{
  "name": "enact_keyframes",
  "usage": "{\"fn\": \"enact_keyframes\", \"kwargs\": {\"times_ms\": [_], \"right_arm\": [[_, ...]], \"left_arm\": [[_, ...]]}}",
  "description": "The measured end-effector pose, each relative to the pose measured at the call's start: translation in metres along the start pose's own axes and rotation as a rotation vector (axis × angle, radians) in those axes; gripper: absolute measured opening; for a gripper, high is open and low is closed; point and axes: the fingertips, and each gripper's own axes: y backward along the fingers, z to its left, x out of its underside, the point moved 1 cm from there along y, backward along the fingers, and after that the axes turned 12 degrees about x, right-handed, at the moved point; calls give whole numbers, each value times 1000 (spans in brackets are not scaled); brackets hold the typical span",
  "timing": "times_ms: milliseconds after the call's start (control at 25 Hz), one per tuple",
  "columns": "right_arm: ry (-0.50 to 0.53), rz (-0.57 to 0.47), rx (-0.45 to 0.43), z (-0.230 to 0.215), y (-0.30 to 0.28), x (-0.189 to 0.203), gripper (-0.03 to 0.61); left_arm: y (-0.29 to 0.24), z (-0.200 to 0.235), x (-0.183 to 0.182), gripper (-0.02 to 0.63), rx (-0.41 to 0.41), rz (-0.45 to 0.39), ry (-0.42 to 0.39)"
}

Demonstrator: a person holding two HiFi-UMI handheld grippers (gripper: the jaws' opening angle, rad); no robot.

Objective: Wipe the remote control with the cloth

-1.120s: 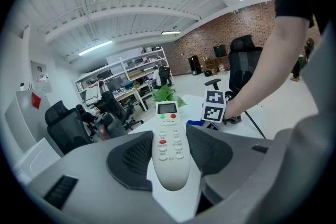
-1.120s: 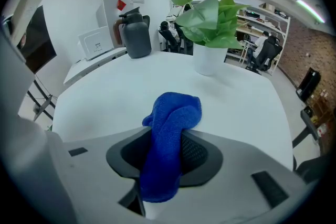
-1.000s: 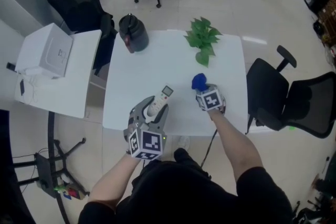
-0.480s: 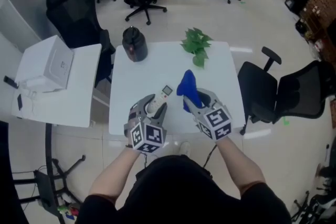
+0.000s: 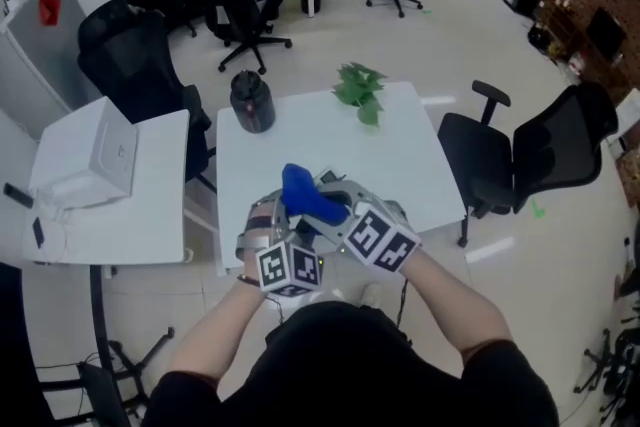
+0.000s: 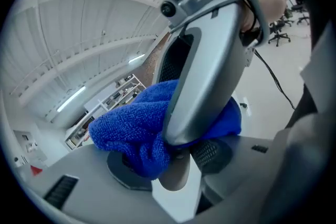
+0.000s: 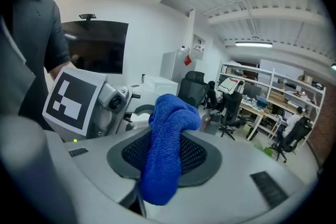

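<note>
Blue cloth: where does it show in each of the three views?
Head view: blue cloth at centre, just above the two marker cubes.
Left gripper view: centre-left, low.
Right gripper view: lower centre, pinched in the right claw.
Shared landmark: left-hand marker cube, seen at left in the right gripper view.

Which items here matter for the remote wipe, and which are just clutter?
Job: blue terry cloth, white remote control.
Clutter: black jug, green leafy plant, white box, black office chair.
</note>
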Motion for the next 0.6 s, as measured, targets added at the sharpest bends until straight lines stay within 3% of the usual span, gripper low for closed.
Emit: {"fn": "enact_keyframes", "kwargs": {"times_ms": [200, 400, 600], "right_arm": [[45, 45, -8, 0, 12, 0, 132], [64, 31, 42, -32, 40, 15, 129], [19, 31, 118, -82, 62, 42, 127]], "left_arm": [[14, -5, -15, 202, -43, -19, -114], [15, -14, -42, 202, -74, -38, -114], [5, -23, -57, 202, -108, -10, -66]]}}
